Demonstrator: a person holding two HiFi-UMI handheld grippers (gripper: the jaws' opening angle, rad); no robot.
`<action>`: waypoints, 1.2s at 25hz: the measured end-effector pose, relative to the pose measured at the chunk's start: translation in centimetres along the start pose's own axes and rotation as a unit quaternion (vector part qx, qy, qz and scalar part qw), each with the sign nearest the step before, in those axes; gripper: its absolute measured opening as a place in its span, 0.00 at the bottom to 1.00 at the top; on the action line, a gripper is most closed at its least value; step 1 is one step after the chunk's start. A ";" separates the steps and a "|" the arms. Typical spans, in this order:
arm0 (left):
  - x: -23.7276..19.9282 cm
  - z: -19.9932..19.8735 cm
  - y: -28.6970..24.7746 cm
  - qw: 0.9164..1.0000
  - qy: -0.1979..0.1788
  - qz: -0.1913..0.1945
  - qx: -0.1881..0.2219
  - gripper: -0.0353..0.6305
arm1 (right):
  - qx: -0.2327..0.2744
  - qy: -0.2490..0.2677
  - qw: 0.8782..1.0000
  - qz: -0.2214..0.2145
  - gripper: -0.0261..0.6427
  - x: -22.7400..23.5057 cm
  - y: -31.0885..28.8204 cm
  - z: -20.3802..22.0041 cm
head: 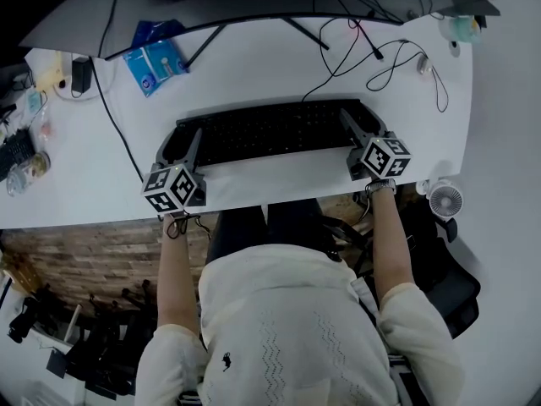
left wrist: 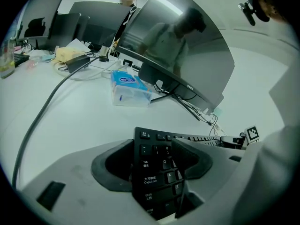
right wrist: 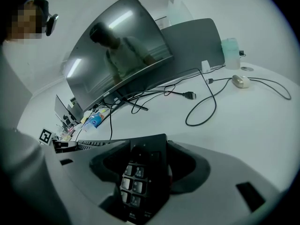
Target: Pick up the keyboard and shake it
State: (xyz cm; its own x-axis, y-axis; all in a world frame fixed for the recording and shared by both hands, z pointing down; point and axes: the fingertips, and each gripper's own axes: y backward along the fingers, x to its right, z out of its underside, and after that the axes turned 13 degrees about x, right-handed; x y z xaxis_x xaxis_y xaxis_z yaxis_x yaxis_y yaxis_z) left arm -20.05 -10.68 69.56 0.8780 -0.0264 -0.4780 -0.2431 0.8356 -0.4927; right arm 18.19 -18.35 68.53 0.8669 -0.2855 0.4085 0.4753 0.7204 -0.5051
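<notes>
While the person is sitting close against the near edge of the white desk (head: 279,66), both grippers are gripping the black keyboard (head: 270,132) by its two short ends. The left gripper (head: 179,142) is pinching the end with the Caps Lock and Shift keys. In the left gripper view its jaws are standing narrowly apart, one above the keys and one under the board, with the board filling the gap between them. The right gripper (head: 363,129) is holding the opposite end, the number-pad side, the same way, its jaws closing on the edge of the board. The keyboard is lying lengthwise across the desk just in front of the person, level between the two grippers. Whether it is resting on the surface or hanging slightly above it cannot be told. Behind it a curved monitor (left wrist: 187,55) is standing on thin splayed legs, its dark screen reflecting the person. A blue tissue pack (head: 156,62) is lying to the left of the monitor's stand, well apart from the keyboard. Loose black cables (head: 372,57) are looping over the desk to the right, near a small white mouse (head: 425,64). A small white fan (head: 445,200) is sitting at the desk's near right corner, just beside the right forearm.
</notes>
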 end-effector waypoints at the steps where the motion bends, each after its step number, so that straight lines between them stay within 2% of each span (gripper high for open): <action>1: 0.0 0.0 0.0 1.000 0.002 -0.003 0.003 0.43 | 0.001 0.000 1.000 0.001 0.41 0.0 0.0 0.0; 10: 0.0 0.0 -0.1 0.999 -0.004 -0.030 0.019 0.43 | 0.022 0.016 0.999 0.024 0.41 -0.2 -0.1 -0.1; 30: -0.1 -0.1 0.2 0.998 -0.006 -0.049 0.038 0.43 | 0.035 0.003 0.998 0.042 0.42 -0.1 0.0 -0.2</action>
State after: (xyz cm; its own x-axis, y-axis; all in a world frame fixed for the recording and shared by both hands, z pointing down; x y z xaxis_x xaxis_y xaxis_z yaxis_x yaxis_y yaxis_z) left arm -20.19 -10.56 69.43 0.9011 -0.1040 -0.4210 -0.1236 0.8689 -0.4792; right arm 18.13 -18.46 68.36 0.9041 -0.2256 0.3628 0.3894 0.7847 -0.4823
